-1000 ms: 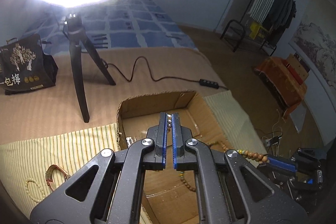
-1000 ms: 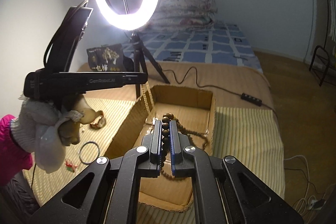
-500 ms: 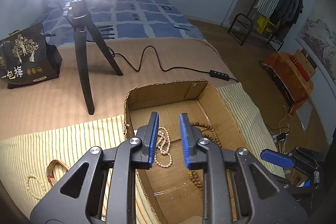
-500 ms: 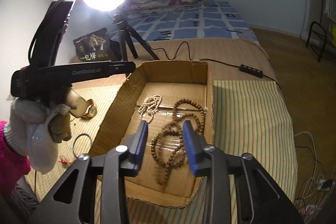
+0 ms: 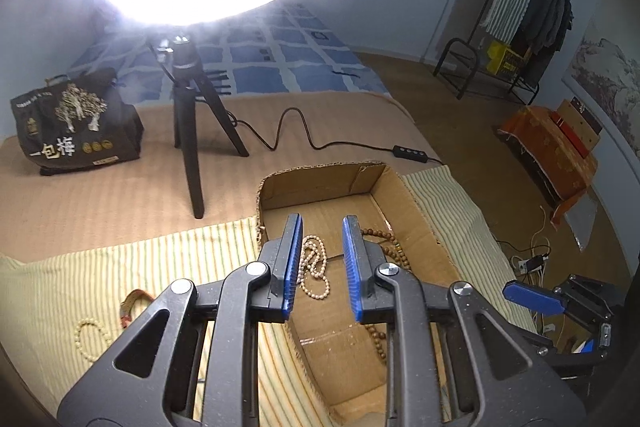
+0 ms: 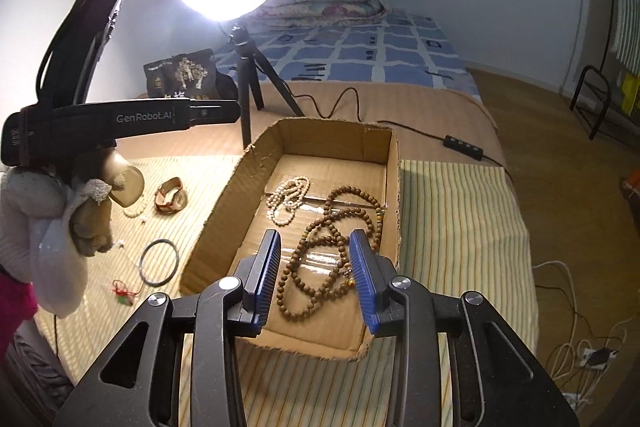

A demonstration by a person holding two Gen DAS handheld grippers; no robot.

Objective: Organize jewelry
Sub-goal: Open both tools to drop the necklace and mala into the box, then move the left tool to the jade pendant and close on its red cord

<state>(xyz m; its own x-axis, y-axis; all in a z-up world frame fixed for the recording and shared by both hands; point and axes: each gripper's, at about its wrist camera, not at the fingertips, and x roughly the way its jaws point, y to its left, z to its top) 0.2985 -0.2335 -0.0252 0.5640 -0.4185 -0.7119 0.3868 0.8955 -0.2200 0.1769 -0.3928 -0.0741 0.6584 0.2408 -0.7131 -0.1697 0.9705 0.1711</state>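
Observation:
An open cardboard box [image 5: 320, 173] [image 6: 394, 187] sits on the striped cloth. A pale pearl necklace [image 5: 316, 267] [image 6: 288, 199] and a long brown bead necklace [image 6: 332, 247] [image 5: 390, 247] lie loose on its floor. My left gripper [image 5: 322, 219] hangs open above the pearls with nothing between its pads. Over the brown beads my right gripper [image 6: 316, 234] is open too and does not touch them. Left of the box lie a watch [image 6: 172, 197] [image 5: 132, 303], a pale bead bracelet [image 5: 90, 337], a black bangle [image 6: 159, 262] and a small red charm [image 6: 124, 293].
A ring light on a black tripod [image 5: 188, 131] [image 6: 248, 67] stands behind the box, its cable and switch [image 5: 410, 153] running right. A dark bag [image 5: 76, 123] sits at the back left. A gloved hand [image 6: 52, 219] holds the left gripper's body. The bed edge drops off on the right.
Both grippers were shut on necklaces a second ago; both have opened and the pearl and brown bead strands now lie in the box. Both grippers have pulled back a little.

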